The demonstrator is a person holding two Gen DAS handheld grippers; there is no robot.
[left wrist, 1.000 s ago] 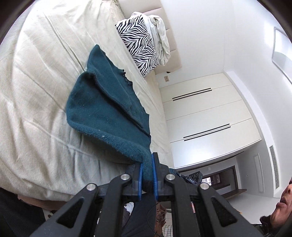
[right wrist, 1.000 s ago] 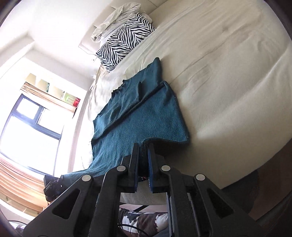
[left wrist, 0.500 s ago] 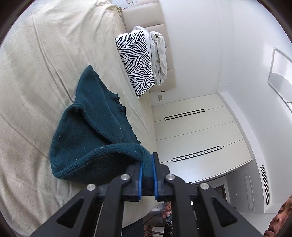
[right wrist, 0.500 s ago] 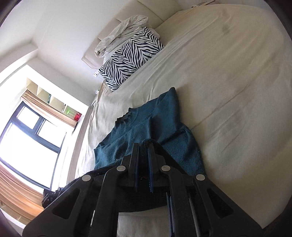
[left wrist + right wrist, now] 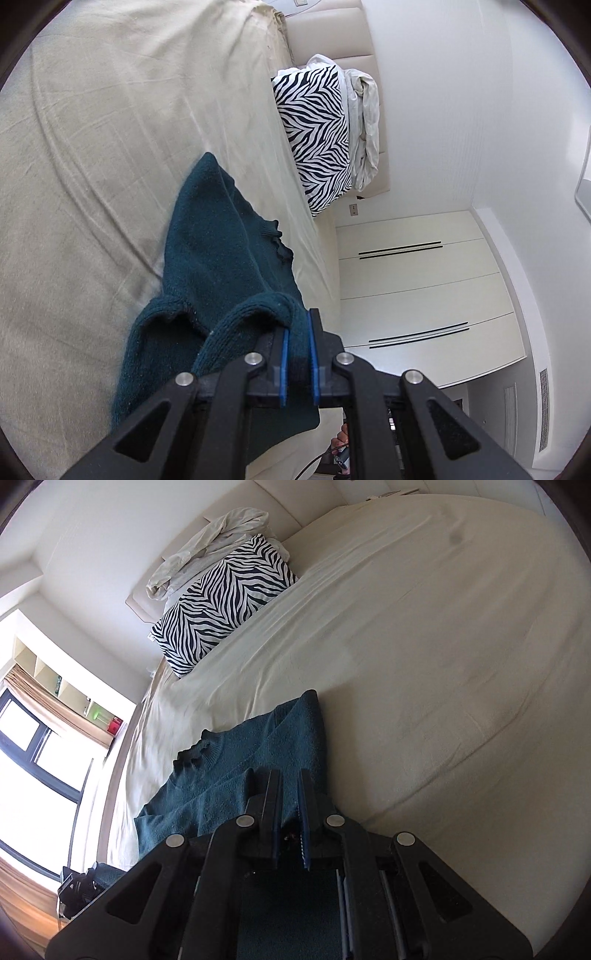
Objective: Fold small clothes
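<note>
While both tongs are clamped narrow on the sweater [image 5: 218, 266], its near hem hangs lifted off the bed [image 5: 110, 110] and curls forward over the rest, which looks like the way to carry the bottom half up onto the top half for a crosswise fold. Nearest in the left view, the left tongs [image 5: 297, 350] pinch a thick roll of teal knit between their blue pads, the cloth bulging out to the left of them and draping down. In the right view, the right tongs [image 5: 290, 805] are likewise nearly closed with teal cloth caught between the pads and more of it hanging beneath the frame. Holding two corners at once probably keeps the hem straight as it travels. Just past the tongs, the body of the sweater lies flat on the bed, one side already folded inward in a long diagonal edge, with the ruffled neckline [image 5: 194, 755] farther on. So the held hem sits between the tongs' tips, and the part to be covered lies directly ahead of them. Well beyond, at the head of the bed, a zebra pillow [image 5: 225, 602] leans with crumpled pale cloth [image 5: 207, 539] behind it.
</note>
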